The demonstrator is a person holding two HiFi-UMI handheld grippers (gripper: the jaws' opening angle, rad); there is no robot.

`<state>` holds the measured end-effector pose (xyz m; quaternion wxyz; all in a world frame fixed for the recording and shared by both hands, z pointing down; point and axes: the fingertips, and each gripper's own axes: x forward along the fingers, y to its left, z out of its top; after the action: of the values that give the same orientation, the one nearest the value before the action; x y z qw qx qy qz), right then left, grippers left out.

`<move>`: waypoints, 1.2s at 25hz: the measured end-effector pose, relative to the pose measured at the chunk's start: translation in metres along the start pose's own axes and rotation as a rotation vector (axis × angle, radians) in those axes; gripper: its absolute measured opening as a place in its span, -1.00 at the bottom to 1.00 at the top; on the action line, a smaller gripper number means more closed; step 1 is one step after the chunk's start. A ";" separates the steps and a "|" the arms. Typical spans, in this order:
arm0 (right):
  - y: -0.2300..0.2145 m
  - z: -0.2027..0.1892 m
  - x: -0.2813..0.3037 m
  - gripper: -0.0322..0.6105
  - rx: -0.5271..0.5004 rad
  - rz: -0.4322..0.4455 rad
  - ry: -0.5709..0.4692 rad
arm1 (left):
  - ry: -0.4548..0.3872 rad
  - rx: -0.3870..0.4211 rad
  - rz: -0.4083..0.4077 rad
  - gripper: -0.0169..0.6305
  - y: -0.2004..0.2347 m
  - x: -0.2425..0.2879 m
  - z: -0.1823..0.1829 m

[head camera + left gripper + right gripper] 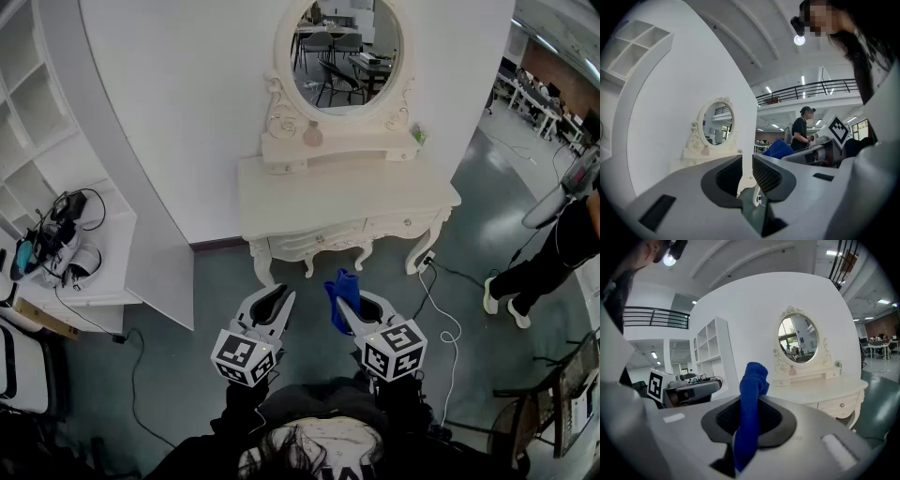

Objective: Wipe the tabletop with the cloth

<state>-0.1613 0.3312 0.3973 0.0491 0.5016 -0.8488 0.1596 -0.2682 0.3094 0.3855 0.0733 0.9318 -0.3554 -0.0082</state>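
Observation:
A cream dressing table (337, 192) with an oval mirror (347, 47) stands against the white wall ahead of me. The blue cloth (339, 286) sticks up from my right gripper (349, 309), which is shut on it, low over the grey floor in front of the table. In the right gripper view the cloth (752, 380) stands up between the jaws of the right gripper (750, 404), with the tabletop (820, 390) beyond it at the right. My left gripper (279, 302) hangs beside it, short of the table. Its jaws (746, 166) are shut to a narrow slit and hold nothing.
A white shelf unit (56, 141) with cables and devices (56, 234) stands at the left. A cable (441, 300) trails over the floor by the table's right leg. A person (553, 244) stands at the right, and a chair (553, 403) is at the lower right. Small items (313, 136) sit under the mirror.

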 end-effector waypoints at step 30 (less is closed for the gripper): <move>-0.131 0.010 0.065 -0.68 0.070 -0.007 0.048 | 0.070 -0.069 0.038 -0.75 0.046 0.124 -0.028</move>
<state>-0.0786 0.2152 0.4331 0.0525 0.5019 -0.8396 0.2011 -0.2042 0.1974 0.4239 0.1180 0.9215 -0.3697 0.0132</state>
